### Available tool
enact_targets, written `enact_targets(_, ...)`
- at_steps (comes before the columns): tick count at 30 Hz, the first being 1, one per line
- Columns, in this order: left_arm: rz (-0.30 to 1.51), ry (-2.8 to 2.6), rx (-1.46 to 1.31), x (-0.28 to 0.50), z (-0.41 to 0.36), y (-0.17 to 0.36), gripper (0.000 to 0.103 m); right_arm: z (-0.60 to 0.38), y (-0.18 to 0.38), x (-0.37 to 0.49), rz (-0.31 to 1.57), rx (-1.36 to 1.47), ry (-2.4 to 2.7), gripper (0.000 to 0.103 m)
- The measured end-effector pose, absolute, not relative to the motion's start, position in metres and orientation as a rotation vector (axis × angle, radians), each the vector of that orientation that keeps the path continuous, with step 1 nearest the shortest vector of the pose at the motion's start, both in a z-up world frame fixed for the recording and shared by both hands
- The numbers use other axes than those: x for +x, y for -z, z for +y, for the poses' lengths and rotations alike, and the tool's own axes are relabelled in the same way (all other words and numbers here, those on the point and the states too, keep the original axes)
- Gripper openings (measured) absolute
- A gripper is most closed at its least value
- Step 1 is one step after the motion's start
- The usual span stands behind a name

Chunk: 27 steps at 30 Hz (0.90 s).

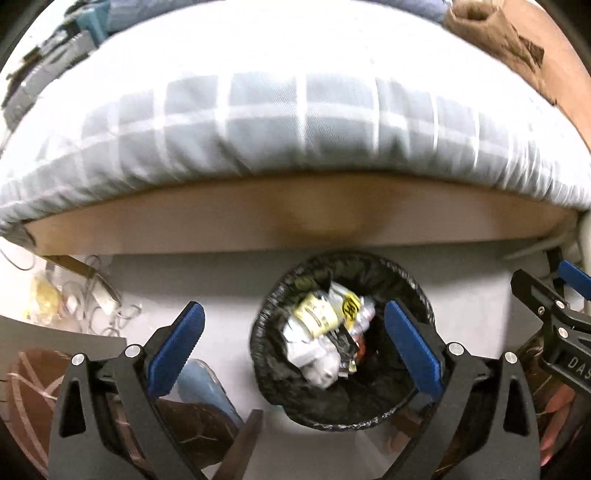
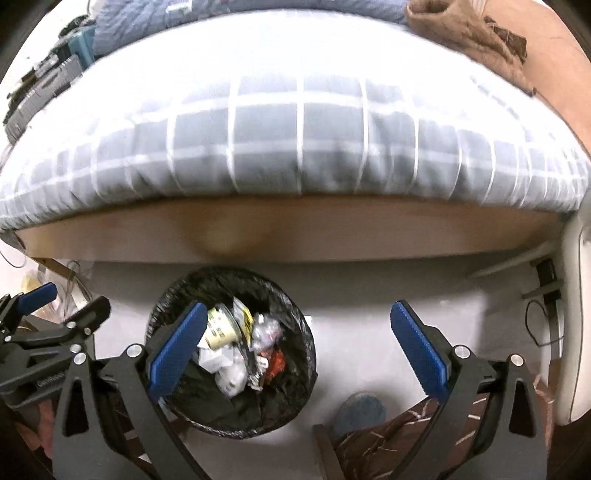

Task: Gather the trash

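A round bin with a black liner (image 1: 402, 398) stands on the pale floor in front of the bed; it also shows in the right wrist view (image 2: 291, 395). Crumpled white, yellow and red trash (image 1: 321, 328) lies inside it, also seen in the right wrist view (image 2: 236, 347). My left gripper (image 1: 295, 343) hangs above the bin, open and empty. My right gripper (image 2: 299, 343) is open and empty, above the bin's right side and the floor. Each gripper shows at the edge of the other's view (image 1: 554, 317) (image 2: 48, 325).
A bed with a grey checked sheet (image 1: 295, 122) and wooden frame (image 1: 184, 229) fills the far side. A brown blanket (image 1: 495, 33) lies at its right end. Loose wires and clutter (image 1: 81, 299) lie on the floor left. A blue slipper (image 2: 360, 410) lies near the bin.
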<state>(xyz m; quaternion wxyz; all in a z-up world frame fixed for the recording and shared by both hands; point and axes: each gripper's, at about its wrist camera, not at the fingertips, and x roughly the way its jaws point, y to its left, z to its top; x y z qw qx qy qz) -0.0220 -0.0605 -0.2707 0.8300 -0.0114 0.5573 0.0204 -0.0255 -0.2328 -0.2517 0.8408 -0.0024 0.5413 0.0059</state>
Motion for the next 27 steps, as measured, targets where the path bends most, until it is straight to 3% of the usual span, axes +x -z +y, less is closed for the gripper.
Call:
enact_targets(14, 0.973, -0.005, -0.083, -0.069, -0.04, 0.125, 0.096, -0.213, 0.112, -0.066, 0.921, -0.013, -0.037, 0.095)
enact_targets(27, 0.931, -0.01, -0.05, -0.117, -0.043, 0.086, 0.096, -0.212, 0.06, -0.116, 0.853, -0.011, -0.026, 0.095)
